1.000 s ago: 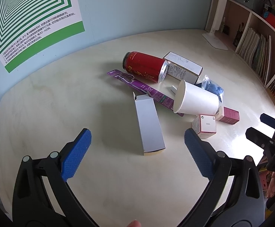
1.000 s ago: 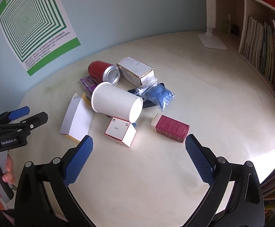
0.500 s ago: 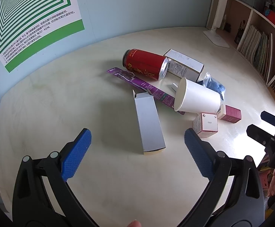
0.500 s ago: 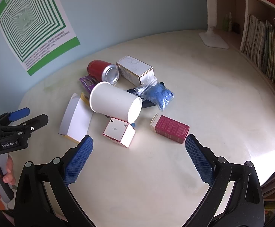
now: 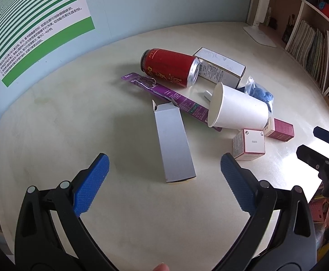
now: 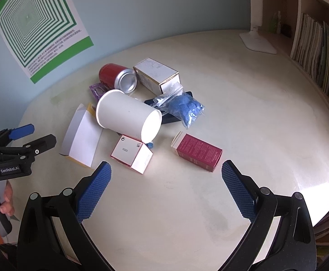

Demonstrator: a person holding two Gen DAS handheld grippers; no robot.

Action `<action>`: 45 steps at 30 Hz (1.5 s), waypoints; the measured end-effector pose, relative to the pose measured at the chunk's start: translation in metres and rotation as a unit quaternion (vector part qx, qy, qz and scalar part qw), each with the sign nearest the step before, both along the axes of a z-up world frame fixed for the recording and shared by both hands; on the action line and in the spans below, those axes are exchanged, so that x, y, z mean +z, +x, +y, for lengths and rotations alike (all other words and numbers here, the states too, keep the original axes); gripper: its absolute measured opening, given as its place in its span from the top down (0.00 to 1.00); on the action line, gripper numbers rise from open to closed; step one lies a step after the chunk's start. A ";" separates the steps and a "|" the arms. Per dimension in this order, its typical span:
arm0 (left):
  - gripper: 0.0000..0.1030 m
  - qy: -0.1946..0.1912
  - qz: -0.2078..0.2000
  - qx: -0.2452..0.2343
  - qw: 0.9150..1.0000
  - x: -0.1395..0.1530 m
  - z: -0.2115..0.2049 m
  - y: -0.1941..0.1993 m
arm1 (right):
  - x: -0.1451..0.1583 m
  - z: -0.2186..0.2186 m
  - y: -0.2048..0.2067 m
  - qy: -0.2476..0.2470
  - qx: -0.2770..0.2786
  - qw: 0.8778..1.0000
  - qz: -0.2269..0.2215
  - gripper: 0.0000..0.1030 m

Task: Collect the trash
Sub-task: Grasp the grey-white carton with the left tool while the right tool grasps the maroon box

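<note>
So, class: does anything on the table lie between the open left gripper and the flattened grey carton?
Nothing visible does. The left gripper is open above bare table, and the grey carton lies straight ahead between its fingers; the paper cup sits beyond, off to the right.

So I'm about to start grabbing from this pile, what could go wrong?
The tipped white paper cup and red drink can lie on their sides, so a nudge could roll them. The cup rests on the purple toothbrush pack; pulling that may shift the heap. Both hand-held grippers, left and right, are open.
</note>
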State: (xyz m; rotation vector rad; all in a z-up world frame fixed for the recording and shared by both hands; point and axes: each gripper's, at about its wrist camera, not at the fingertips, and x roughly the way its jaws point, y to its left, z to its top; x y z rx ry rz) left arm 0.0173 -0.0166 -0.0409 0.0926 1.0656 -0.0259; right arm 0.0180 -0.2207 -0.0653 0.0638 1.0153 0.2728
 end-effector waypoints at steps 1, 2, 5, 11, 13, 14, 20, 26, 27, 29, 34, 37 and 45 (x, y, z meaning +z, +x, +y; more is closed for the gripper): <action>0.06 0.001 0.003 -0.001 1.000 -0.003 -0.001 0.002 | -0.002 -0.001 0.002 -0.003 0.001 1.000 0.003 0.06; 0.06 0.003 0.006 -0.002 1.000 -0.005 -0.003 0.003 | -0.005 -0.003 0.005 -0.005 0.002 1.000 0.006 0.06; 0.06 0.004 0.016 -0.004 1.000 -0.011 -0.006 0.009 | -0.013 -0.007 0.012 -0.013 0.005 1.000 0.015 0.06; 0.06 0.009 0.034 0.006 0.999 -0.024 -0.005 0.021 | -0.032 -0.010 0.029 -0.034 0.022 0.999 0.034 0.06; 0.06 0.008 0.040 0.014 0.999 -0.030 -0.003 0.026 | -0.040 -0.009 0.036 -0.043 0.032 0.998 0.040 0.06; 0.06 0.009 0.041 0.018 0.999 -0.032 -0.002 0.028 | -0.044 -0.009 0.040 -0.048 0.036 0.997 0.044 0.06; 0.11 0.005 0.059 0.029 0.998 -0.047 0.003 0.041 | -0.060 -0.003 0.055 -0.075 0.066 0.993 0.055 0.07; 0.31 -0.005 0.079 0.027 0.997 -0.059 0.005 0.047 | -0.073 0.000 0.061 -0.101 0.090 0.989 0.064 0.21; 0.36 -0.006 0.081 0.027 0.996 -0.061 0.006 0.047 | -0.071 0.002 0.061 -0.108 0.095 0.988 0.057 0.31; 0.49 -0.015 0.085 0.023 0.996 -0.065 0.006 0.048 | -0.070 0.004 0.060 -0.113 0.105 0.986 0.057 0.41; 0.69 -0.062 0.091 0.027 0.994 -0.068 0.016 0.044 | -0.067 0.001 0.057 -0.110 0.108 0.986 0.061 0.72; 0.69 -0.066 0.086 0.023 0.994 -0.065 0.018 0.039 | -0.066 0.000 0.055 -0.103 0.106 0.987 0.065 0.72; 0.69 -0.055 0.064 0.012 0.996 -0.044 0.021 0.022 | -0.053 -0.007 0.042 -0.067 0.082 0.992 0.064 0.72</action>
